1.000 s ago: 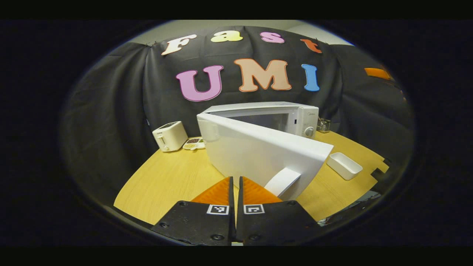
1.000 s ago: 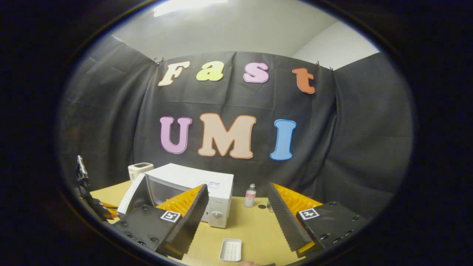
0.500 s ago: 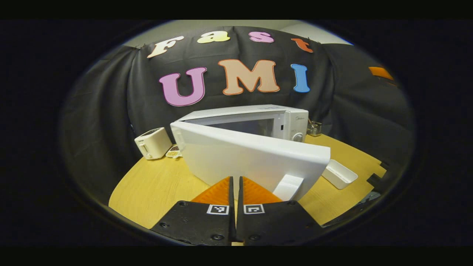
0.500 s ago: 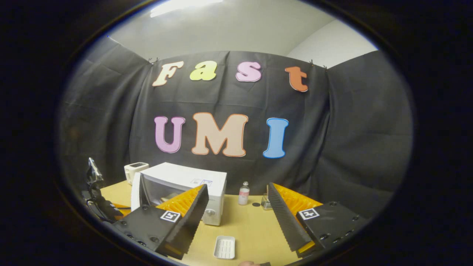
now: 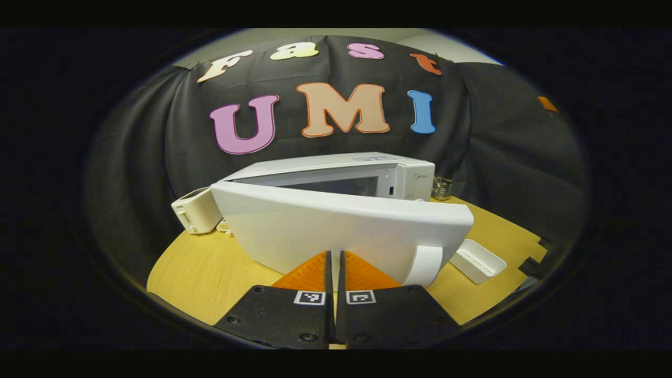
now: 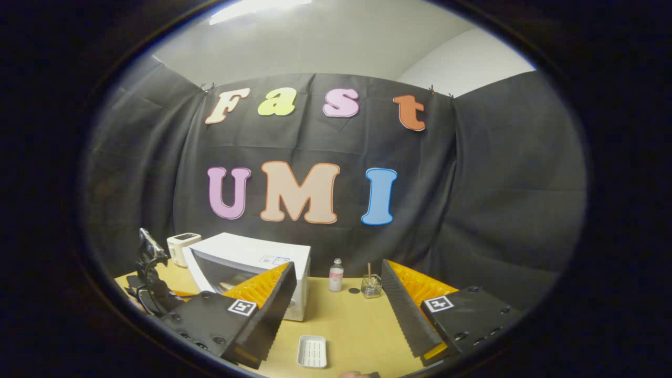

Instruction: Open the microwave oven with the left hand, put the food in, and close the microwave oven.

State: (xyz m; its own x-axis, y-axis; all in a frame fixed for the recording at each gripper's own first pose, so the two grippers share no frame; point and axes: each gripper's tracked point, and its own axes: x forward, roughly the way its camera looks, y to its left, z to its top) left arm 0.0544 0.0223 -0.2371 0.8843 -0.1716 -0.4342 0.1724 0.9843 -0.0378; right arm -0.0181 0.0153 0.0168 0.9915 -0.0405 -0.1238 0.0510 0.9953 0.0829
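The left gripper point(image 5: 334, 262) is pressed together against the microwave door point(image 5: 336, 231) (partly open). The right gripper point(image 6: 336, 310) is held spread wide above the table point(image 6: 352, 325), with 1 white tray point(image 6: 312, 351) below it.

White toaster point(image 5: 195, 210), small bottle point(image 6: 335, 275), glass jar point(image 6: 371, 286) and empty white tray point(image 6: 312, 351) on wooden table point(image 5: 210, 268).

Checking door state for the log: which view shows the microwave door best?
Left gripper view: the microwave door spans mid-frame, swung part open, handle at its right end, just ahead of the shut left claw. Right gripper view shows the door small, edge-on, partly behind a finger.
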